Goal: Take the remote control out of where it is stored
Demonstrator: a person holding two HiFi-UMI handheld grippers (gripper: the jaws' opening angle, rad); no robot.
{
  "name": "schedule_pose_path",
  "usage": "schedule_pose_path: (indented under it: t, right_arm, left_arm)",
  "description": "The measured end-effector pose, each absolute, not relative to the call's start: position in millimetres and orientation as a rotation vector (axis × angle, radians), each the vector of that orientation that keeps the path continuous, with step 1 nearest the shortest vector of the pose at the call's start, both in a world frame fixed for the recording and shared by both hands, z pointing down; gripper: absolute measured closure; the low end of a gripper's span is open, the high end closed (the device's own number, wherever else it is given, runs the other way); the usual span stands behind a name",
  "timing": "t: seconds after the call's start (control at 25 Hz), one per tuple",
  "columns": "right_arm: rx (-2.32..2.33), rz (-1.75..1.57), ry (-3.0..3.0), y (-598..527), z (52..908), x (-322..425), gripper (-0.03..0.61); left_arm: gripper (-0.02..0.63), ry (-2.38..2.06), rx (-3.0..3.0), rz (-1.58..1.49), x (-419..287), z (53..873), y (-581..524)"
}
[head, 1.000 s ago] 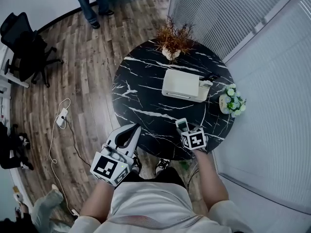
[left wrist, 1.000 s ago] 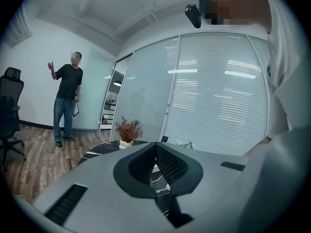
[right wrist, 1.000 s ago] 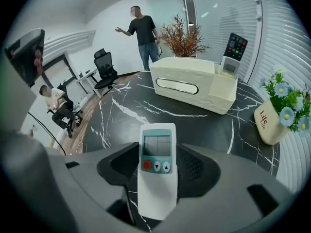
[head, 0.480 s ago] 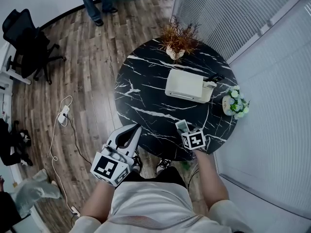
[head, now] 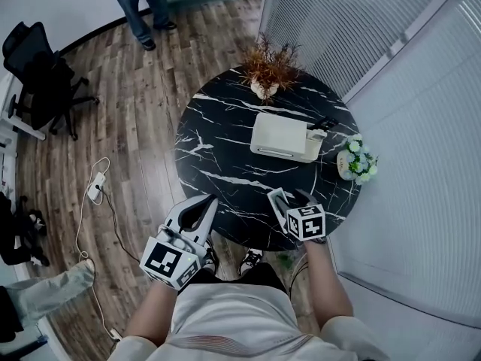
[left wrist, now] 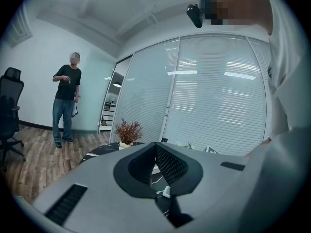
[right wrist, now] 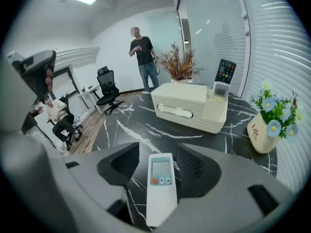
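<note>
On the black table (head: 218,156), the white remote (right wrist: 160,188) lies flat, out of the box (right wrist: 187,106). The right claw (right wrist: 157,152) hangs open over it, gripping nothing. That looks done.

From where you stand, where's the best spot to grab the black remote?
I'd pinch the black remote by its top half, coming from above. It stands on end in the box's end pocket, so only that part sticks out.
</note>
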State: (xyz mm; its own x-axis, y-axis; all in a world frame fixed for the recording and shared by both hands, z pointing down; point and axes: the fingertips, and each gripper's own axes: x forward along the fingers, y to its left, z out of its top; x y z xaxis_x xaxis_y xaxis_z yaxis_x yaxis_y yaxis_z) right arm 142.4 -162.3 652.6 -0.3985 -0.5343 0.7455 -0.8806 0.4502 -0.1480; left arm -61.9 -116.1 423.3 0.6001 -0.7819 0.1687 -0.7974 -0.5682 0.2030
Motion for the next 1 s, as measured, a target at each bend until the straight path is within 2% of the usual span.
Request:
schedule_pose_path:
  t: [0.08, 0.52, 1.0]
  right_arm:
    - [1.237, 0.693, -2.148, -165, 623, 144, 0.334]
    - [1.597, 0.426, -2.397, -150, 468, 164, 0.539]
    - [1.834, 0.169, -2.492, -116, 368, 176, 0.555]
  left_arm:
    - [0.606, -1.288, 2.582, 0.076, -60, 419, -116]
    - [0.606, -1.197, 2.683, 0.020, -39, 388, -115]
    - [0.606, -1.113, 2.786, 0.006, -22, 360, -113]
